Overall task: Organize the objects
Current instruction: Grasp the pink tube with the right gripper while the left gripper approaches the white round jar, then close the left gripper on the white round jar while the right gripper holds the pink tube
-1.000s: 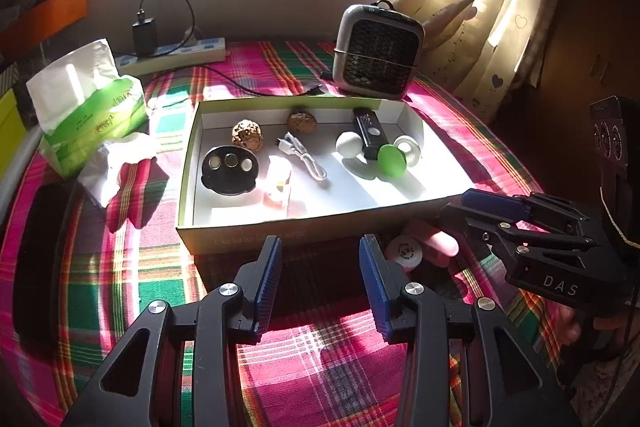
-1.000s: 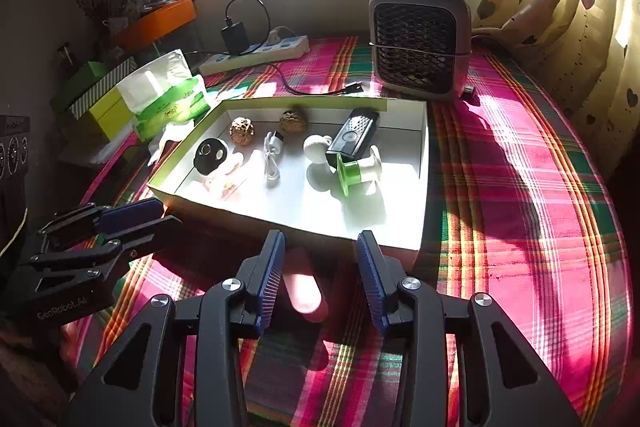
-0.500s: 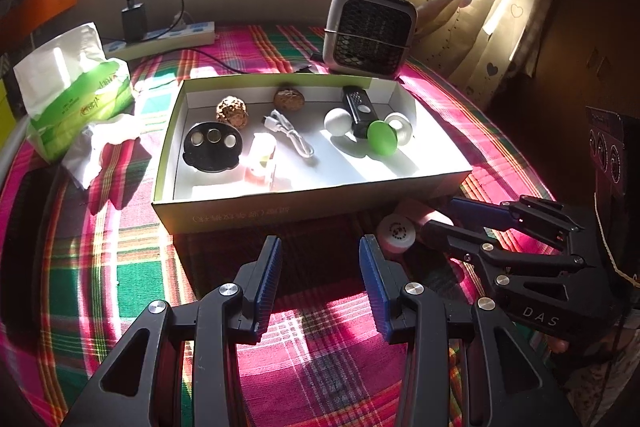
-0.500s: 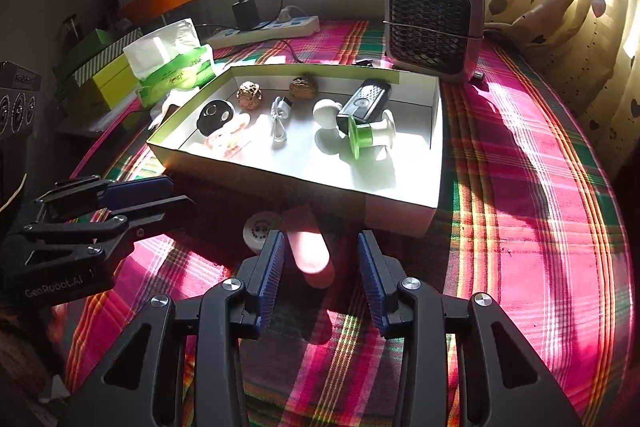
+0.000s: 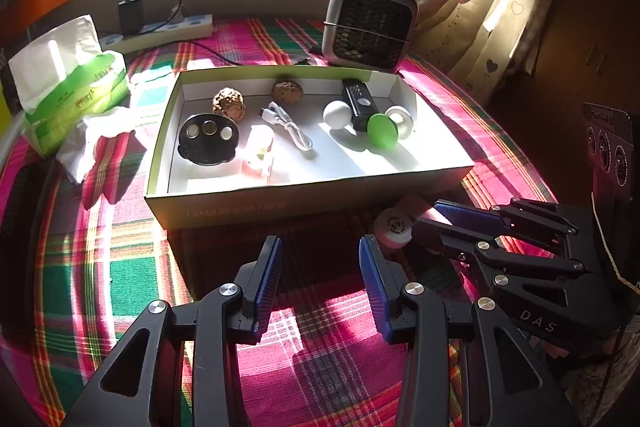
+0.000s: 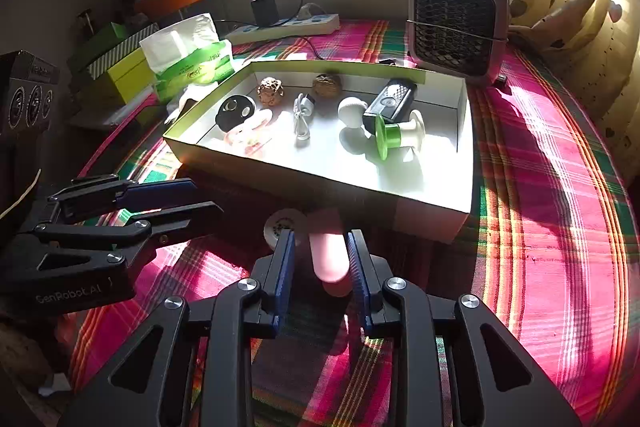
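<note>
A white open box (image 5: 304, 205) (image 6: 434, 215) lies on the plaid cloth and holds small items: a black disc (image 5: 208, 139), two walnuts, a white cable (image 5: 288, 129), a black remote (image 5: 358, 103) and a green-and-white spool (image 6: 394, 137). A pink cylinder (image 6: 330, 253) (image 5: 418, 207) and a white round cap (image 6: 284, 225) (image 5: 394, 227) lie in front of the box. My right gripper (image 6: 320, 251) straddles the pink cylinder, jaws narrowed but a gap shows on the left side. My left gripper (image 5: 320, 263) is open and empty, in front of the box.
A grey fan heater (image 5: 370, 27) stands behind the box. A green tissue pack (image 5: 68, 83) and crumpled tissue (image 5: 96, 139) lie to the left. A power strip with charger (image 5: 160, 27) lies at the back. Curtains hang on the right.
My right gripper moved forward around the pink cylinder and its jaws narrowed. My left gripper drew back slightly, still open.
</note>
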`<state>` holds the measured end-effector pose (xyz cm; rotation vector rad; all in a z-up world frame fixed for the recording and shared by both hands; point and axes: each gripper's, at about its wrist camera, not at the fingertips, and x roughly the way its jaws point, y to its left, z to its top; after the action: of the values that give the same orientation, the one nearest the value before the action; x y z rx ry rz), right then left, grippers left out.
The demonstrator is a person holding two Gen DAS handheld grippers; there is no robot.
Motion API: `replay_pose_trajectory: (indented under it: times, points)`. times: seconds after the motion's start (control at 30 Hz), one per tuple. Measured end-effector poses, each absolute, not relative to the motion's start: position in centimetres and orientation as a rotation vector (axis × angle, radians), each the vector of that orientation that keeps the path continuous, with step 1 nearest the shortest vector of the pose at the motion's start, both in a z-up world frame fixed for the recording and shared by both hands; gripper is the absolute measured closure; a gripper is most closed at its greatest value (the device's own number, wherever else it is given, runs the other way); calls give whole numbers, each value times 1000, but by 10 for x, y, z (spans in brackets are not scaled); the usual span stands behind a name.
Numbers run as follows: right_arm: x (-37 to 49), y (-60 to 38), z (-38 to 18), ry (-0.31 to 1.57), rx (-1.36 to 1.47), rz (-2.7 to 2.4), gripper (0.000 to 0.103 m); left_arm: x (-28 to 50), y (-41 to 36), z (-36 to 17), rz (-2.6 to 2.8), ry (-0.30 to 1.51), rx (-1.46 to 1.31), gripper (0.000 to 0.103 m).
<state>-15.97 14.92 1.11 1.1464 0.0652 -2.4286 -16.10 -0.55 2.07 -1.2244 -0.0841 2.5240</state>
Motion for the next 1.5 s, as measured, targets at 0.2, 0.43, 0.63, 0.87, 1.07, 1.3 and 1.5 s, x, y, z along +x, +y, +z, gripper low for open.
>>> replay_pose_trajectory:
  times: [0.2,0.43,0.63,0.87,1.07,1.3,1.5]
  points:
    - [-157,149,10,60,1156,-2422,86,-161,-4,20,2513,-84,-1224,65]
    - [-152,159,10,24,1173,-2437,86,-163,6,19,2462,-81,-1222,65]
    - [-149,171,10,-11,1189,-2467,86,-167,21,14,2420,-46,-1236,65]
    - [-148,183,11,-39,1210,-2497,86,-171,32,12,2402,-20,-1247,65]
    - [-147,187,11,-12,1209,-2516,86,-176,38,9,2401,8,-1261,65]
    - [-147,190,10,28,1204,-2556,64,-178,41,8,2421,28,-1266,65]
    - [-153,185,4,77,1243,-2559,62,-179,42,7,2433,34,-1260,65]
